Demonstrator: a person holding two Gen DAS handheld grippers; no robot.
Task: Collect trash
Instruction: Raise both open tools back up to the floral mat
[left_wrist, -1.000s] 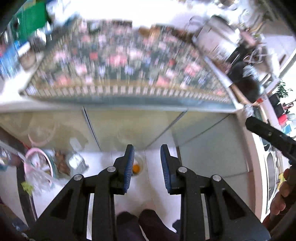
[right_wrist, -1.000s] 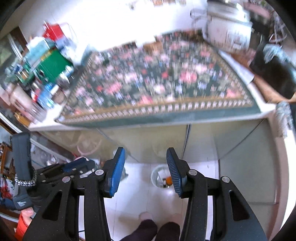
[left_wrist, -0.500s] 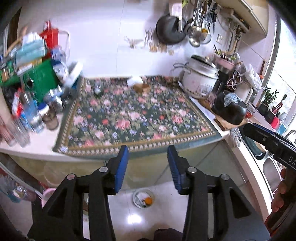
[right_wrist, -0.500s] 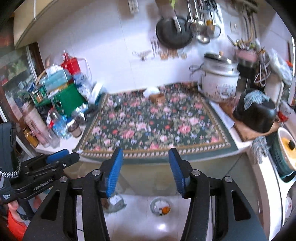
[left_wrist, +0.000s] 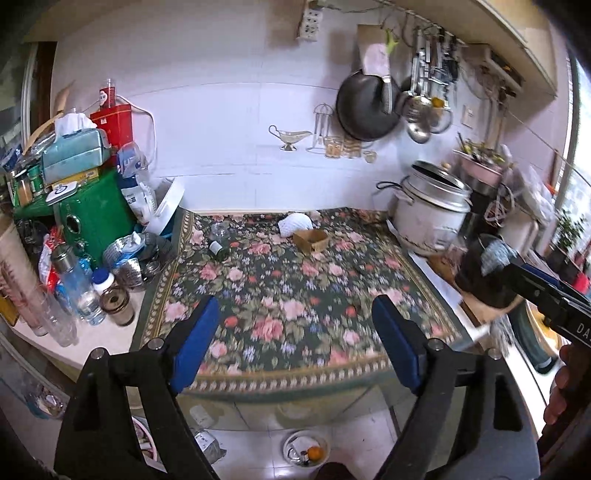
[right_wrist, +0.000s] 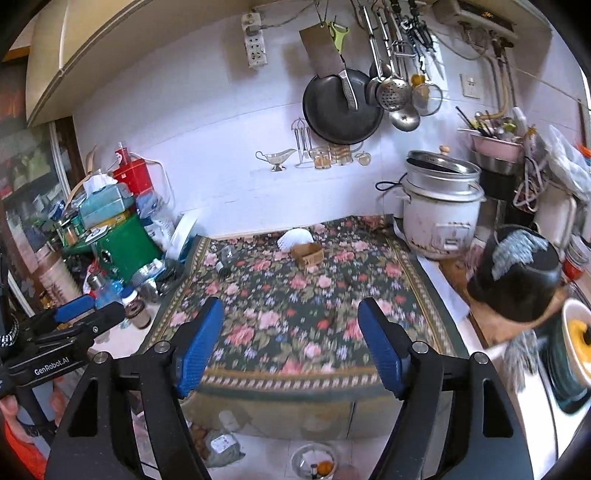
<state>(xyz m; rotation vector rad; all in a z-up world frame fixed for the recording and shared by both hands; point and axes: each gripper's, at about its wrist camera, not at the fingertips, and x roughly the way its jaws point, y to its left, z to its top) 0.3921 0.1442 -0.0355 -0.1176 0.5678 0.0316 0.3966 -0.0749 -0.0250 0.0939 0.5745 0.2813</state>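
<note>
Tools both spread wide, nothing held: left tool (left_wrist: 293, 339), right tool (right_wrist: 290, 341), over worktop (right_wrist: 122, 338) front edge. Far side of floral mat (left_wrist: 295, 291): one bottle (left_wrist: 218, 242) lying down, one cardboard box (left_wrist: 311, 238), one white wad (left_wrist: 294, 224) touching box.

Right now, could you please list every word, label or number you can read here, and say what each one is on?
"GenRobot.AI": on the left claw body, seen from the right wrist.
"DA", cut off by the frame edge: on the right claw body, seen from the left wrist.
Labels on the red tin, white bag and green box: too blurred to read.
</note>
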